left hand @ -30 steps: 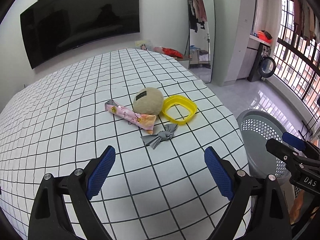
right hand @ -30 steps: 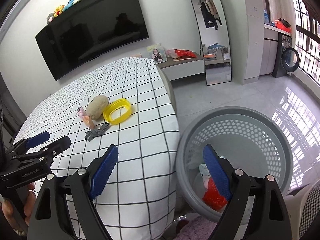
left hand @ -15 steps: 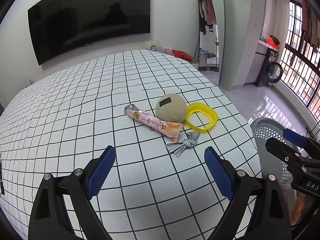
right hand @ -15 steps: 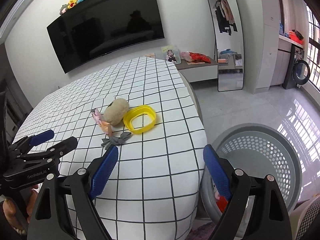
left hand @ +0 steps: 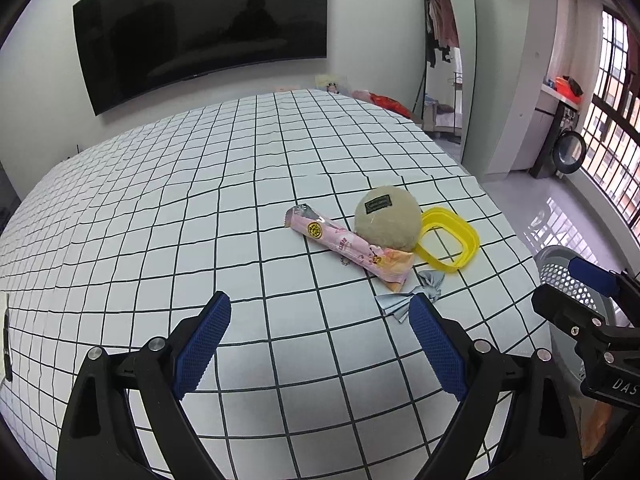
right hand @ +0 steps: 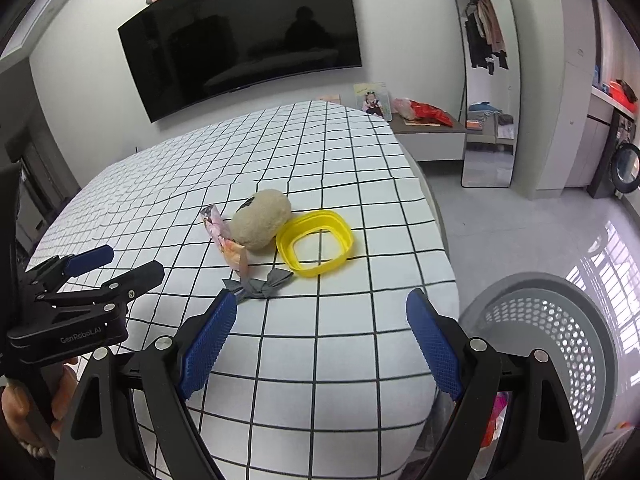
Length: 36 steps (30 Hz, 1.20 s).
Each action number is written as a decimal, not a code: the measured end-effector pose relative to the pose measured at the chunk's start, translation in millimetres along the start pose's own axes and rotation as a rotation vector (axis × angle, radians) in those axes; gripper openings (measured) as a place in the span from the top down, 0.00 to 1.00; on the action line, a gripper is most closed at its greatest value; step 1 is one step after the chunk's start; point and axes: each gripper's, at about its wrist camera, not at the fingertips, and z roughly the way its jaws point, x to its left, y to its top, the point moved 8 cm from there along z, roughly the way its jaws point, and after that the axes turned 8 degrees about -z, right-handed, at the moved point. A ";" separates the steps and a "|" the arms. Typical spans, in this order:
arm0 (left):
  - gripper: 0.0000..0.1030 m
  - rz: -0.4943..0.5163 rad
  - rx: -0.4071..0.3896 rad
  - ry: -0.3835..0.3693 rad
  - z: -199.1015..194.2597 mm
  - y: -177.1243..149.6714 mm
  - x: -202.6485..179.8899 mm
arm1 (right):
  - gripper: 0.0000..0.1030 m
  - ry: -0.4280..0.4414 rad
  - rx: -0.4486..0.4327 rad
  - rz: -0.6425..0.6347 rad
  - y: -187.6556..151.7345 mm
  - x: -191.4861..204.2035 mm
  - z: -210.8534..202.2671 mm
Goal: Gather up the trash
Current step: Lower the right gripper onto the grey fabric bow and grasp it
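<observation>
A pink snack wrapper (left hand: 349, 245) (right hand: 226, 240), a grey twisted wrapper (left hand: 414, 294) (right hand: 260, 285), a beige plush ball (left hand: 387, 218) (right hand: 260, 219) and a yellow plastic ring lid (left hand: 448, 240) (right hand: 316, 242) lie together on the white checked bed (left hand: 200, 208) (right hand: 320, 360). My left gripper (left hand: 320, 344) is open and empty, hovering just short of the wrappers. My right gripper (right hand: 318, 340) is open and empty over the bed's near corner. A grey perforated basket (right hand: 560, 344) (left hand: 568, 284) stands on the floor to the right, with some trash inside.
A large black TV (left hand: 200, 28) hangs on the far wall. A standing mirror (right hand: 486, 80) and a low grey shelf (right hand: 432, 132) sit beyond the bed. Glossy floor (right hand: 520, 232) lies right of the bed.
Both grippers have swung left, away from the basket and toward the bed. The trash items now sit more central and nearer in both views. Both stay open.
</observation>
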 end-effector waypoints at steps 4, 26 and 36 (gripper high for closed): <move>0.14 -0.013 0.012 0.017 8.1 -0.2 8.8 | 0.19 0.023 0.034 -0.020 3.7 7.2 19.3; 0.14 0.007 0.098 0.008 56.8 10.8 -39.3 | 0.19 -0.001 0.039 0.170 -29.9 -56.0 21.8; 0.14 -0.047 0.137 0.073 82.3 7.9 -38.0 | 0.19 0.032 0.026 0.200 -36.4 -65.0 18.0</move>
